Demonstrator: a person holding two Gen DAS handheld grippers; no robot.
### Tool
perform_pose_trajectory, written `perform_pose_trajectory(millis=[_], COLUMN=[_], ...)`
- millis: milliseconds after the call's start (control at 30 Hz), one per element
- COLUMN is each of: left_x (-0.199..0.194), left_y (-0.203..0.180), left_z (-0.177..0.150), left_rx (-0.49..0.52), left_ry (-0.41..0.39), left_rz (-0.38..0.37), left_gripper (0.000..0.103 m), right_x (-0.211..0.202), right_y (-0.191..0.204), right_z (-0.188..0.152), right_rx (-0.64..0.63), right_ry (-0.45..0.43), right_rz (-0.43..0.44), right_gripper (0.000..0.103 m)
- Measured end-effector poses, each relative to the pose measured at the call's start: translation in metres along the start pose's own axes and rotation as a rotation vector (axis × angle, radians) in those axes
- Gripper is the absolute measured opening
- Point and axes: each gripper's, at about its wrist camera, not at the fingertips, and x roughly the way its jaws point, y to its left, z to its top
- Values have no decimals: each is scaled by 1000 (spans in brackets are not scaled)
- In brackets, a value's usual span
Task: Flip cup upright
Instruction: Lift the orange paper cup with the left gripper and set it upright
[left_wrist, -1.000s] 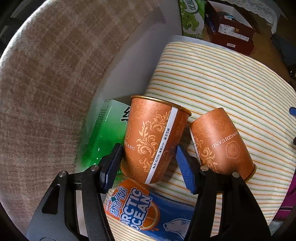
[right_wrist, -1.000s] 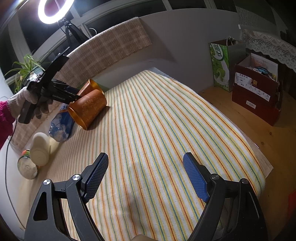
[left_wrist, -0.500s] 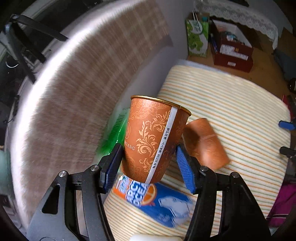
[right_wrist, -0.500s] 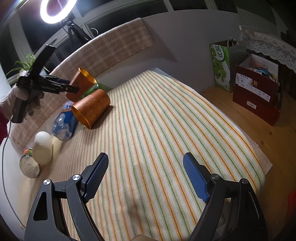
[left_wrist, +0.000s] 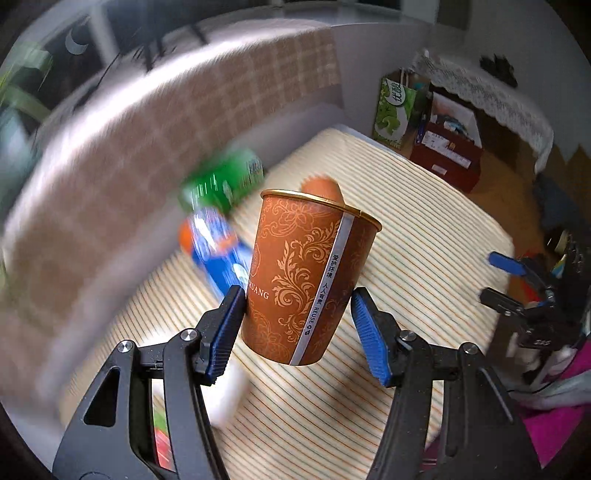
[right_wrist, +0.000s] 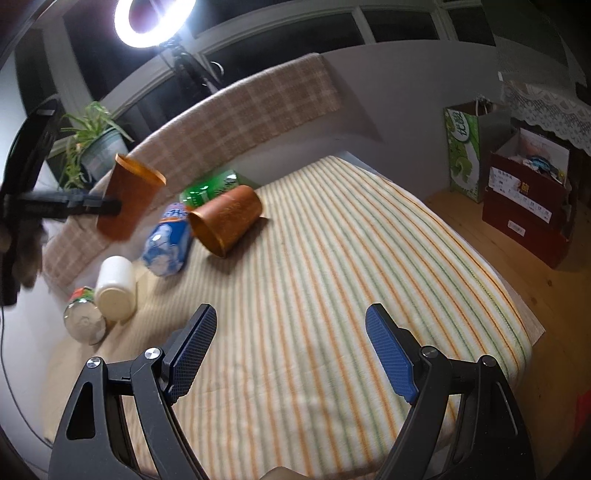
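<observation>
My left gripper (left_wrist: 297, 325) is shut on an orange paper cup (left_wrist: 306, 280) with gold scrollwork and holds it in the air, mouth up and slightly tilted. In the right wrist view the same cup (right_wrist: 129, 195) hangs well above the left end of the striped table (right_wrist: 332, 295). A second orange cup (right_wrist: 227, 219) lies on its side on the cloth, mouth toward the camera; in the left wrist view only its base (left_wrist: 321, 188) shows behind the held cup. My right gripper (right_wrist: 291, 350) is open and empty over the near part of the table.
A blue drink can (right_wrist: 168, 242) and a green can (right_wrist: 210, 188) lie beside the lying cup. A white bottle (right_wrist: 116, 284) and a glass jar (right_wrist: 83, 319) lie at the left edge. A checked bench back (right_wrist: 229, 122) runs behind. Boxes and a green bag (right_wrist: 463, 151) stand on the floor at right.
My left gripper has lifted the cup off the table and pulled it up and back to the left. The right gripper stays open and has barely moved.
</observation>
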Motion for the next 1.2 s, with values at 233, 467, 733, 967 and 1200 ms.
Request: perform_pose_trajectory(millis=[233,467,733,967,1200], left_x=[-1,13,28,25,14], left_y=[-7,9,15,17,19], left_z=[-80,-124,-140,-144,-150], left_rx=[-193,-417,-523,-535,-538], left_ry=[-7,-23,-31,-36,-59], left_rz=[-23,-107,-152,-155,-129], left_gripper=[61,61,62,63,71], right_x=[-10,-14,-16,-14,-5], right_y=[19,41,59,66,72], right_z=[-12,-23,-30,-31,-29], right_rx=[-51,-100,-105,-112,-88], right_ry=[17,39,61,89,134], right_rz=[31,52,66,74,128], right_gripper=[83,83,83,83,83])
